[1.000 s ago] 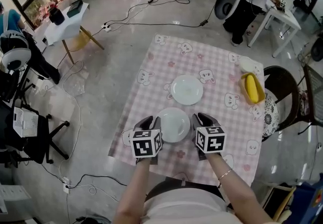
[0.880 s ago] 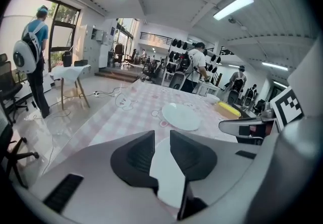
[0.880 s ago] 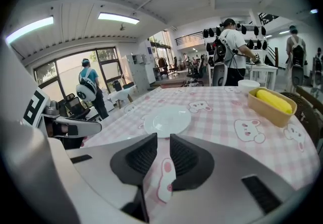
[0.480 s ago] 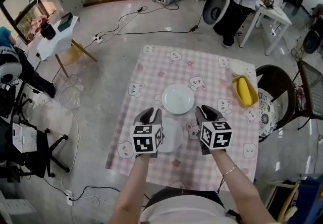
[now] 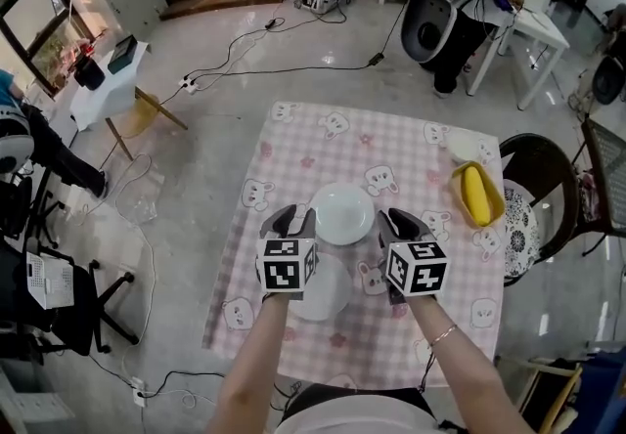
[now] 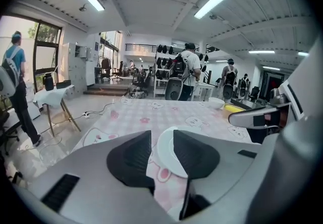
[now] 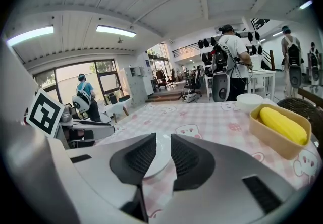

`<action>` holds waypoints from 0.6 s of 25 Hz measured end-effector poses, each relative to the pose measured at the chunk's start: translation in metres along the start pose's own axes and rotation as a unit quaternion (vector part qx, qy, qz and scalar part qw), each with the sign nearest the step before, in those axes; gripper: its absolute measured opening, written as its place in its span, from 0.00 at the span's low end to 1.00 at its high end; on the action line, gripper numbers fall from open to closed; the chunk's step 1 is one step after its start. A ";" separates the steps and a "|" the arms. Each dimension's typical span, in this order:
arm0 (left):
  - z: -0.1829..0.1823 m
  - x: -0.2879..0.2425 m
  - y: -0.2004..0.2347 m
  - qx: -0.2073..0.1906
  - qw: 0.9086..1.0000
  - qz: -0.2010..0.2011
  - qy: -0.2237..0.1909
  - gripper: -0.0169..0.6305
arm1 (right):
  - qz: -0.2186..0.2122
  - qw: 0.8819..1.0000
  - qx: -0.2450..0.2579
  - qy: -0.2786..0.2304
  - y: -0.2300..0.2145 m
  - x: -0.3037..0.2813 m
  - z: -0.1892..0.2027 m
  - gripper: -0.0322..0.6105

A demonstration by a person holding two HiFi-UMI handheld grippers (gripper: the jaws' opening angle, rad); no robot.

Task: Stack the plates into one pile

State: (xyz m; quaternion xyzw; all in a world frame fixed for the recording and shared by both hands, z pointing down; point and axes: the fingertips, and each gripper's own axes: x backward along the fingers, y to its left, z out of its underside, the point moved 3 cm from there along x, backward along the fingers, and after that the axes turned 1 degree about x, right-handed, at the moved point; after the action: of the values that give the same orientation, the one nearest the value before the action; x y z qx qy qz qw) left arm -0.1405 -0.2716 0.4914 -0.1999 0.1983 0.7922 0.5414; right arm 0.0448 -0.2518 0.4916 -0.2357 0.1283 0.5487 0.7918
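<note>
Two white plates lie apart on the tabletop [image 5: 411, 144]: far plate [image 5: 342, 214] mid-cloth, near plate [image 5: 325, 293] partly hidden behind the left gripper [image 5: 291, 220]. Its jaws have just been opening and clamp nothing. Right gripper [image 5: 403, 223] also gapes empty. Plates look stiff, slick and chippable, so pinch the rim.

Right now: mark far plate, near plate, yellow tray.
far plate [image 5: 342, 214]: head view, centre of the dish.
near plate [image 5: 333, 291]: head view, its uncovered right part.
yellow tray [image 7: 275, 140]: right gripper view, its near side wall.
</note>
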 end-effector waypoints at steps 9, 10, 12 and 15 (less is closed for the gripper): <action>0.012 -0.048 0.006 -0.005 0.999 0.001 0.051 0.27 | -0.003 1.000 -0.010 0.009 -0.007 -0.023 0.004 0.20; 0.014 -0.052 0.005 -0.005 0.998 -0.001 0.055 0.27 | -0.003 1.000 -0.011 0.011 -0.009 -0.024 0.005 0.20; 0.017 -0.058 0.002 -0.006 0.998 -0.006 0.062 0.27 | -0.005 1.000 -0.013 0.014 -0.011 -0.025 0.008 0.20; 0.024 -0.066 0.002 -0.002 0.997 -0.009 0.079 0.27 | -0.006 1.000 -0.013 0.019 -0.013 -0.028 0.011 0.19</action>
State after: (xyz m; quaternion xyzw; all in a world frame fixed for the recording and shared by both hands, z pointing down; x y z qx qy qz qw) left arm -0.1230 -0.3115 0.5467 -0.2653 0.2368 0.7693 0.5308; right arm 0.0457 -0.2718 0.5170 -0.2570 0.1348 0.5412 0.7892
